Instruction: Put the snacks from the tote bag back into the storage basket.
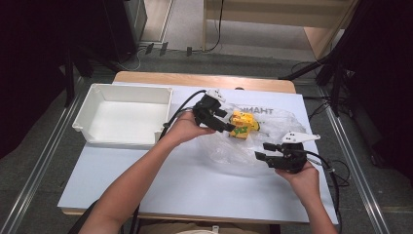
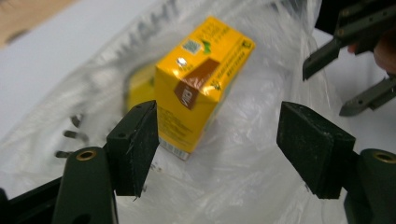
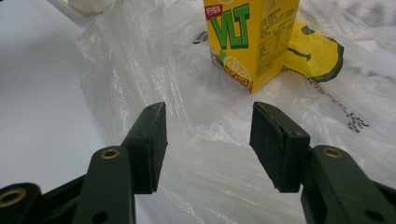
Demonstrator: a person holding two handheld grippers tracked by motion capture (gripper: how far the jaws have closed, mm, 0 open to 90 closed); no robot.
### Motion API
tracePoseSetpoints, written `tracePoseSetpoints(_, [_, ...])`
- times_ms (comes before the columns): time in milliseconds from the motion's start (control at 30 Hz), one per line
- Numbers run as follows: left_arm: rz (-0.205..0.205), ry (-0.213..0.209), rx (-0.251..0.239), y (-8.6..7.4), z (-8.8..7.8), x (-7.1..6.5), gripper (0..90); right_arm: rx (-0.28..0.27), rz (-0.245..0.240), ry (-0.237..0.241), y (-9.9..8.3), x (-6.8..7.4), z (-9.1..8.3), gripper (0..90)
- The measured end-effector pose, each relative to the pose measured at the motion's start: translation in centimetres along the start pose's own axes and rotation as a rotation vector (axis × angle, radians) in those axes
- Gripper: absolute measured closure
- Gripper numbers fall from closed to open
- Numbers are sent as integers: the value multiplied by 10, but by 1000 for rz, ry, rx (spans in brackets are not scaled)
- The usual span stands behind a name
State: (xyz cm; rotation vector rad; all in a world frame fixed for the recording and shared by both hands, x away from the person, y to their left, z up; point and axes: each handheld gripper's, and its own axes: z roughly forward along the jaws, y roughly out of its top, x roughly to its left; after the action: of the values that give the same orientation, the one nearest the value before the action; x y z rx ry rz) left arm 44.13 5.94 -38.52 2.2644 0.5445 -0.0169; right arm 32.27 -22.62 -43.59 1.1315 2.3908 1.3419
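Two grippers stand spread wide, neither gripping anything. The left gripper [image 2: 217, 140] hovers beside the yellow drink carton [image 2: 201, 84]; the right gripper [image 3: 208, 144] sits over the clear plastic bag [image 3: 154, 60] near that carton.

High view overhead; gripper views close — sharing carton [image 2: 201, 84].

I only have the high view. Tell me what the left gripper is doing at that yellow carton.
Observer: The left gripper is open. The yellow carton stands just beyond its pads, ungripped.
Operator: Read me the label.
Observer: The right gripper view shows green letters VLT above a lemon slice.
Operator: Report the right gripper.
Observer: The right gripper is open, its jaws over the crinkled plastic bag, holding nothing.
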Motion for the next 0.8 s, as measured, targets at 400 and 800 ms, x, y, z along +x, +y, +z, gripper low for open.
tracePoseSetpoints(400, [34, 6, 3, 1, 18, 8, 236, 12, 6, 23, -2, 4, 1, 479])
tracePoseSetpoints(800, [41, 11, 32, 3, 39, 14, 235, 25, 1, 17, -4, 5, 2, 479])
